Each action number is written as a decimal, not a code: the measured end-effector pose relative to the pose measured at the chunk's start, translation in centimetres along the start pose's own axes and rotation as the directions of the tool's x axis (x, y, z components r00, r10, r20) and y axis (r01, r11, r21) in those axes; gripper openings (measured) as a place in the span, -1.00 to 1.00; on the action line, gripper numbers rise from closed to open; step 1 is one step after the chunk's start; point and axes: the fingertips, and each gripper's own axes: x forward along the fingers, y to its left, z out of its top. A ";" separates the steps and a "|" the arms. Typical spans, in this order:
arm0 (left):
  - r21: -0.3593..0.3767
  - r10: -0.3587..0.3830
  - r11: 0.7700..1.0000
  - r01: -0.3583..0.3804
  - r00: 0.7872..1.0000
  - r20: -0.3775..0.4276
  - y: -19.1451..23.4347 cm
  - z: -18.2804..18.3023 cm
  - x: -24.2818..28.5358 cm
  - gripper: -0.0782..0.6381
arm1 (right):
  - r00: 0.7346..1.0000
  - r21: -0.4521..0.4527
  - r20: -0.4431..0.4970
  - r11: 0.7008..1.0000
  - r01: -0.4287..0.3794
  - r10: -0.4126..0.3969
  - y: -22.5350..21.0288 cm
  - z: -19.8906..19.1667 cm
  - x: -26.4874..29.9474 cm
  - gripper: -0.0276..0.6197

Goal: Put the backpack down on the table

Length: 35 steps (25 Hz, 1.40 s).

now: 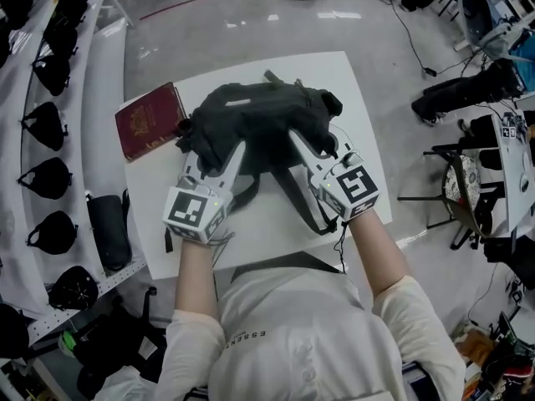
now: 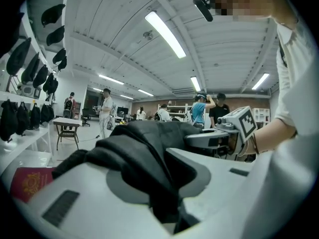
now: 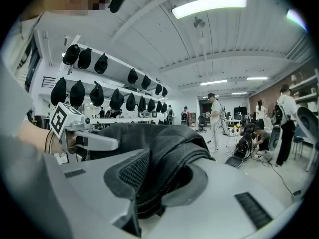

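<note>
The backpack is black, soft and crumpled, and its webbing straps trail back under the jaws toward the person. It sits bunched just ahead of both pairs of jaws, over the middle of the white desk. Whether its underside rests on the top cannot be told.

The left gripper has its jaws drawn nearly together, pinching a fold of smooth black fabric. The jaws of the right gripper are just as narrow, clamped on a thick padded band with a mesh lining.

A dark red booklet lies flat on the desk left of the left jaws, just beside the bag. Further left, white shelves hold black caps. Beyond the jaws are a grey floor, strip lights and several people standing.
</note>
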 end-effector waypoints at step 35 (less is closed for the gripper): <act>-0.198 -0.013 0.980 -0.003 0.997 -0.079 -9.8 -11.1 -7.8 -0.49 | 0.996 0.189 -0.081 0.982 -0.015 0.031 7.8 -10.5 -9.9 -0.58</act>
